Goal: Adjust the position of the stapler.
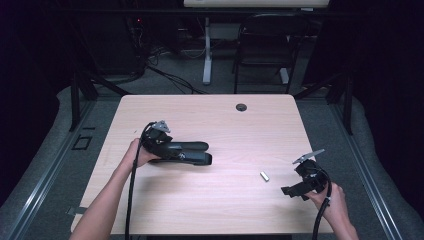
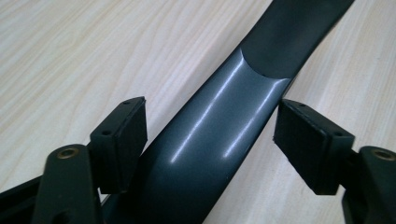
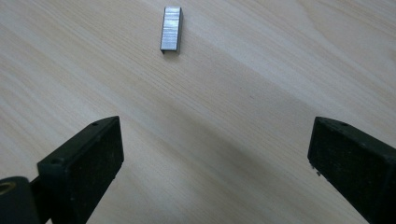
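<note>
Left gripper view: a glossy dark grey plastic stapler [image 2: 219, 135] is straddled by the left gripper [image 2: 210, 144], jaws apart, pads near its sides but not yet pressing. Closing on it is judged the step in hand. Toward the table's [image 1: 200, 107] right edge, the right gripper [image 3: 212, 172] is held wide open before a silver staple strip [image 3: 171, 29].

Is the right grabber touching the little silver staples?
Apart. The right gripper view shows bare table between the right gripper and the staples, which lie well beyond its wide-open jaws.
</note>
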### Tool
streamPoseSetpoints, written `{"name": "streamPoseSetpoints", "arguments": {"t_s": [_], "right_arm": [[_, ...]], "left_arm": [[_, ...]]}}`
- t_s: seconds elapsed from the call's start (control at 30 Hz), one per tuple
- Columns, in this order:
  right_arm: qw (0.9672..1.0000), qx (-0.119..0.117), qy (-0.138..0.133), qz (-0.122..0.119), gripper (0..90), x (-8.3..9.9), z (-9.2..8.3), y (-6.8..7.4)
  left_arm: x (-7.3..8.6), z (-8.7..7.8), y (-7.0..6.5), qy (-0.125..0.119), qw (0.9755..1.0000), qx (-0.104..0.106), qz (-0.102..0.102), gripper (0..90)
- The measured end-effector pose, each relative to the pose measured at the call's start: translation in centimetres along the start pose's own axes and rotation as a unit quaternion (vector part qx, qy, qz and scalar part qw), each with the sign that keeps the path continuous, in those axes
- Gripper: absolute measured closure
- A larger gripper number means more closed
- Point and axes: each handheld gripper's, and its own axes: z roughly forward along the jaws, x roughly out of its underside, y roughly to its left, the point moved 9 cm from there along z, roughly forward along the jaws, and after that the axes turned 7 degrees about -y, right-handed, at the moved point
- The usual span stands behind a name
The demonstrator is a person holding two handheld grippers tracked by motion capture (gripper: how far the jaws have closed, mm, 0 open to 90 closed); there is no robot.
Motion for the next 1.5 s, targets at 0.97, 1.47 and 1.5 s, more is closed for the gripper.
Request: {"name": "streamPoseSetpoints", "arguments": {"t_s": [0.97,1.47,1.5], "right_arm": [[1.0000,-0.003,0.008,0.004,7.0,0.0,0.3,0.1],[0.9999,-0.001,0.008,-0.007,8.4,0.0,0.0,0.1],[0.9999,-0.001,0.008,-0.007,8.4,0.0,0.0,0.1]], "left_arm": [[0.2,-0.3,-2.9,0.018,0.9982,0.052,0.022,47.9],[-0.3,1.0,-3.5,0.048,0.9927,0.038,0.104,53.2],[-0.3,0.9,-3.5,0.044,0.9927,0.045,0.103,53.2]]}}
